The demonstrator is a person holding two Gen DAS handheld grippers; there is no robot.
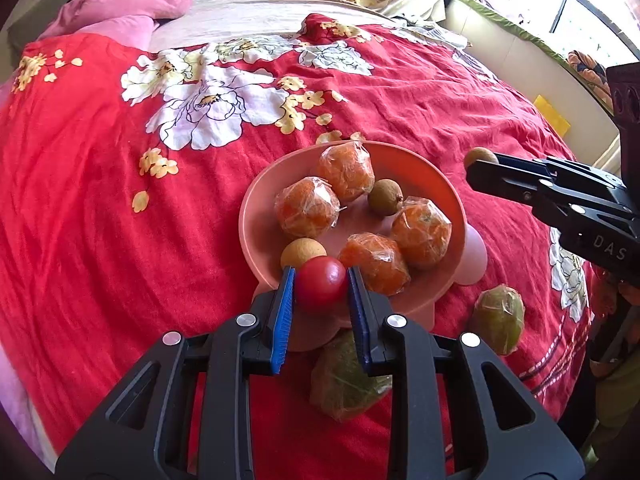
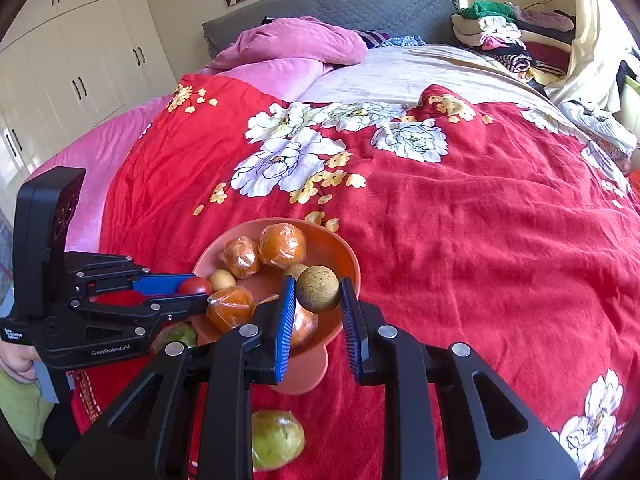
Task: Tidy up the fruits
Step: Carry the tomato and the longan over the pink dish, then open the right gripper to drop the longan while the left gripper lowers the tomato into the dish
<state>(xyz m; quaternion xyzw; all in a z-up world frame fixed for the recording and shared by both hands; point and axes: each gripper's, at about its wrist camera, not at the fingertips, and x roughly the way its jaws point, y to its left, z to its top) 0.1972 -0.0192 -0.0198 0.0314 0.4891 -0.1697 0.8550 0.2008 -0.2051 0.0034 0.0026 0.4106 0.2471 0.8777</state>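
Left hand-held gripper (image 1: 321, 280) pinching a red tomato (image 1: 321, 283) between blue pads, poised over the bowl (image 1: 256, 216) rim at the bowl's 6 o'clock edge in the left wrist view. Right hand-held gripper (image 2: 318, 289) clamped on a brown speckled longan (image 2: 318, 289), hovering above the bowl's 3 o'clock side in the right wrist view.

Bowl just ahead of and below both loads, at 12 o'clock from each gripper; neither fruit touching it yet. Left one nearer the rim, probably first to drop. No long axis to mind: both fruits round, so release angle matters little.

Inside the pink bowl on the red bed cover (image 1: 100, 220): four oranges (image 1: 346, 170) in crinkled clear wrap, glossy and faceted, plus two loose longans (image 1: 385, 197), one dull brown, one paler tan at 7 o'clock, touching the tomato's edge in view.

Still out on the cover: two green wrapped fruits, one (image 1: 498, 320) at the bowl's 4 o'clock, another (image 1: 344, 380) under the left gripper at 6 o'clock, partly hidden.

Judged well along; two drops pending, greens left to gather.
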